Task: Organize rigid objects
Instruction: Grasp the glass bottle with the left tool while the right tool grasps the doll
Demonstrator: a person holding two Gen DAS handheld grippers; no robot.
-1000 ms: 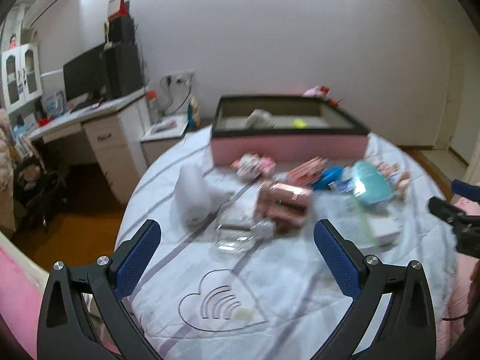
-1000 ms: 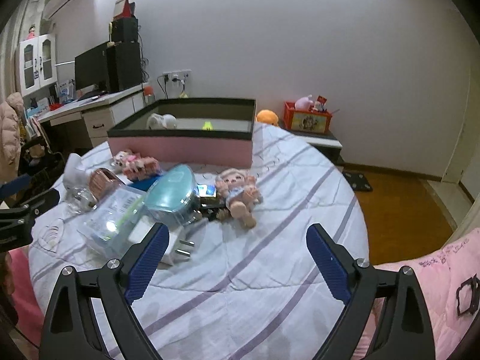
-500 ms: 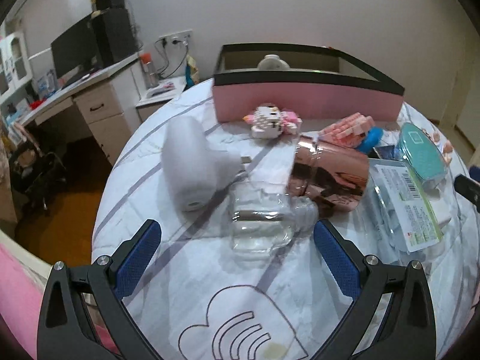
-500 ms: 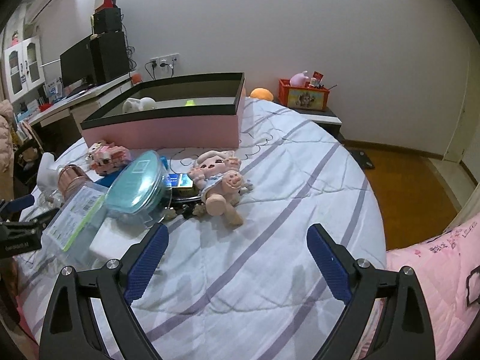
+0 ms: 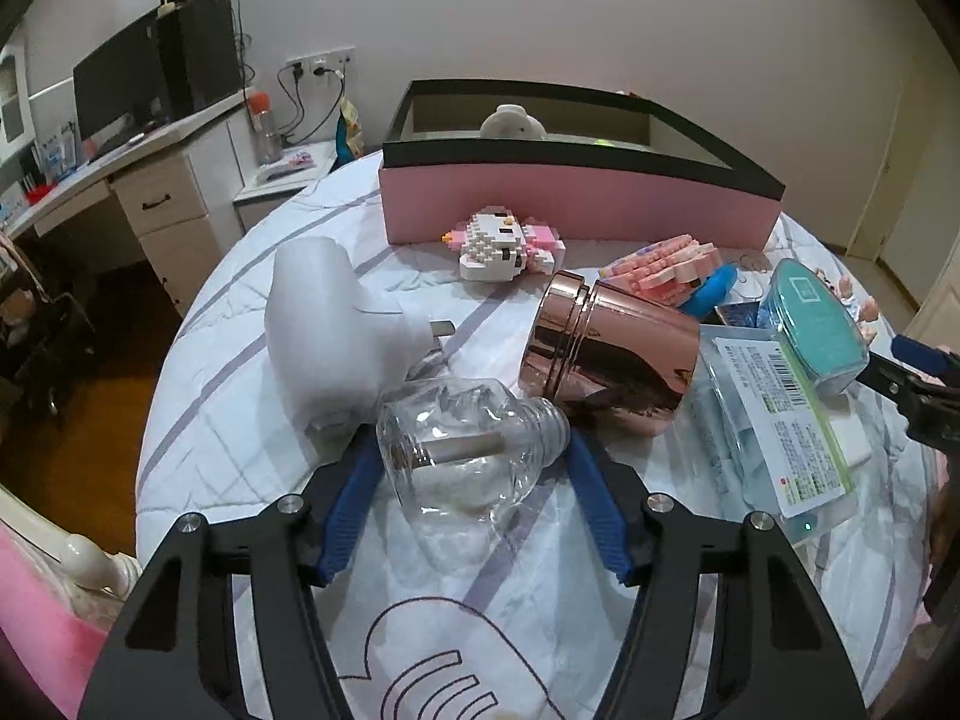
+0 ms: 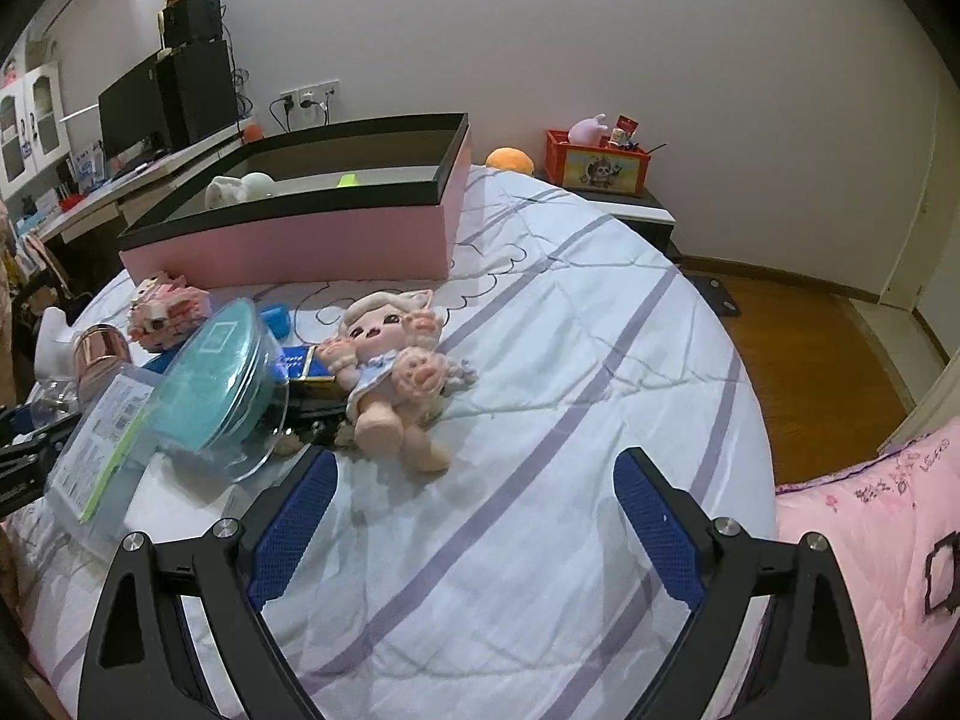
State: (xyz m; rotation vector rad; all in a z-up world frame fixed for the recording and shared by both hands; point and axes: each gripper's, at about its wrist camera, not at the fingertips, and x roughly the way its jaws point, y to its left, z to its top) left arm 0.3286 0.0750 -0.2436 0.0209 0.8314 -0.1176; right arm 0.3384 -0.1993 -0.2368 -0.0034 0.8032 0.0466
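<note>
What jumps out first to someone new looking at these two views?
The left claw has its blue fingers on either side of a clear glass bottle lying on the bed, beside a shiny rose-gold canister on its side. In the right wrist view, a pale-haired doll lies face-up just ahead of the open right claw. Behind the clutter sits a big pink box with a black rim.

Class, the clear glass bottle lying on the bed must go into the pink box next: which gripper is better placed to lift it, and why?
Left gripper: its fingers flank the glass bottle. Right gripper hangs open over bare quilt.
</note>
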